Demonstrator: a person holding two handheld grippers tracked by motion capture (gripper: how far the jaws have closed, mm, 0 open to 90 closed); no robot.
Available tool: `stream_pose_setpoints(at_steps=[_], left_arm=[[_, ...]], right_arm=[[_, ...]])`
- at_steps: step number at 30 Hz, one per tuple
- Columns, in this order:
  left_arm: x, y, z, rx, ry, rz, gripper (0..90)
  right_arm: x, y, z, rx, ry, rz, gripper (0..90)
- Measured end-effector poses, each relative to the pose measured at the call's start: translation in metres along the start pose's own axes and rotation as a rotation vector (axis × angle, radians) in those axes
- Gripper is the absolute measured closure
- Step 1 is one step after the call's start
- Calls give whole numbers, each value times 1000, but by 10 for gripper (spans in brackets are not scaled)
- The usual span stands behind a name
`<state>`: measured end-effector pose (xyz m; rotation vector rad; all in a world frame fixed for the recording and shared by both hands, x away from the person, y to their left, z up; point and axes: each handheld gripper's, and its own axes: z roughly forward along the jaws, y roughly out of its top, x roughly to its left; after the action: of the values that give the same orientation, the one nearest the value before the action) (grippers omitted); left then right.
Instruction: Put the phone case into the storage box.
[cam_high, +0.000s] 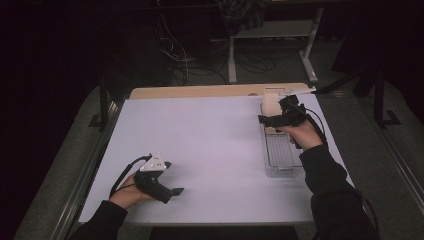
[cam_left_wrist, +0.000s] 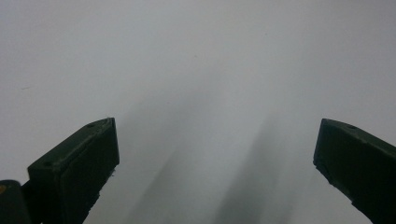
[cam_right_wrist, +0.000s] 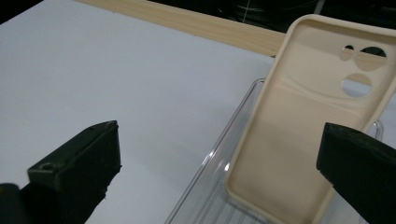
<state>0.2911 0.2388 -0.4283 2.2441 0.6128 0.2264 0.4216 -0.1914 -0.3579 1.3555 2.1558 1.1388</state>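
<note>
The right gripper (cam_right_wrist: 219, 163) has its two black jaws wide apart, with nothing between them. Just in front of it lies a cream phone case (cam_right_wrist: 308, 121), inside facing up, with round camera holes at its far end. The case leans in a clear plastic tray (cam_right_wrist: 219, 154), its far end resting up on the tray's far rim and its near end down inside. I see nothing else in the tray.

From above, the right gripper (cam_high: 272, 120) hangs over the far part of the tray (cam_high: 280, 167), right by the case (cam_high: 270, 106).

I think the job now is reaching for the case. Next the jaws would need to go down around one long edge of the case and squeeze gently, because the case looks soft and bendy.

The left gripper (cam_left_wrist: 215, 158) is also wide open and holds nothing. It waits low over the white table (cam_left_wrist: 196, 56), far away from the tray, on the near side (cam_high: 172, 191).
</note>
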Motion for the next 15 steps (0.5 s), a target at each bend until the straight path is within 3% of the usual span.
stream_pose_setpoints(at_steps=[7, 8, 15], left_arm=[[2, 0, -1, 12, 3, 14, 0], [1, 0, 0, 0, 2, -1, 0], [0, 0, -1, 1, 4, 2, 0]], right_arm=[[10, -11, -4, 0, 44, -7, 0], [11, -13, -4, -1, 52, -17, 0], [20, -23, -11, 5, 80, -41, 0]])
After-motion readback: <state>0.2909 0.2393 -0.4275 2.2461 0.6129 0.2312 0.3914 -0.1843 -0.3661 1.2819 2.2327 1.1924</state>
